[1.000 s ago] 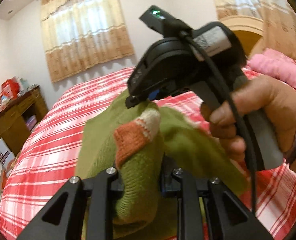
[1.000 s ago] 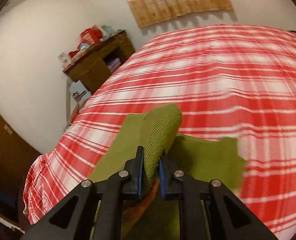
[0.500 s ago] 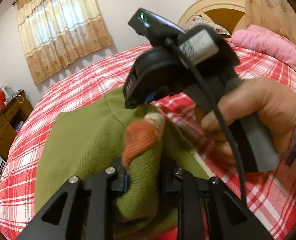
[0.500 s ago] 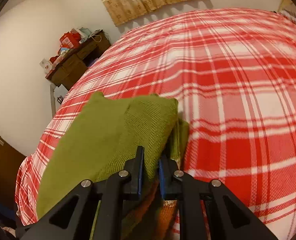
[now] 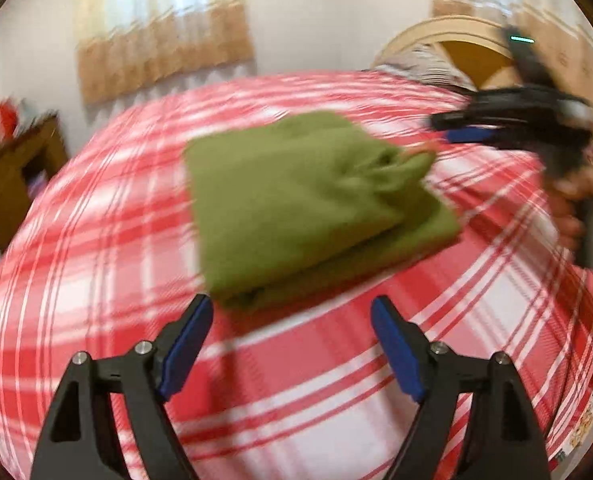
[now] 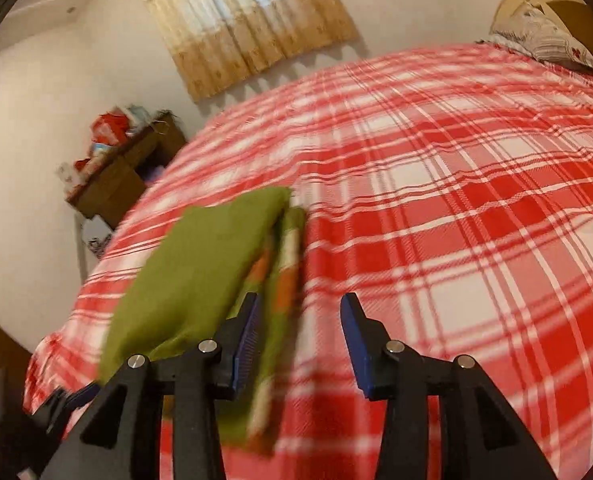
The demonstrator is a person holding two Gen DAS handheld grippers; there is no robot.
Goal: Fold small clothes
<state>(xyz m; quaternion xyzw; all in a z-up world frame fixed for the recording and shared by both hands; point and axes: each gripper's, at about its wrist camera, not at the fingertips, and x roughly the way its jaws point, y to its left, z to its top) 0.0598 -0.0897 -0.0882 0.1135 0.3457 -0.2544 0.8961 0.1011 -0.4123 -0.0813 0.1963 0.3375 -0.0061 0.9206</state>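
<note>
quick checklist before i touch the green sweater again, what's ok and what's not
1. Left hand-held gripper open and empty: ok.
2. Right hand-held gripper open and empty: ok.
3. Green sweater lying folded on the bed: ok.
4. Edges lined up: not ok, orange trim sticks out along one side.
5. Fold lying flat: not ok, one corner is bunched.
6. Sharp view for aiming: cannot tell, both pictures are blurred.
</note>
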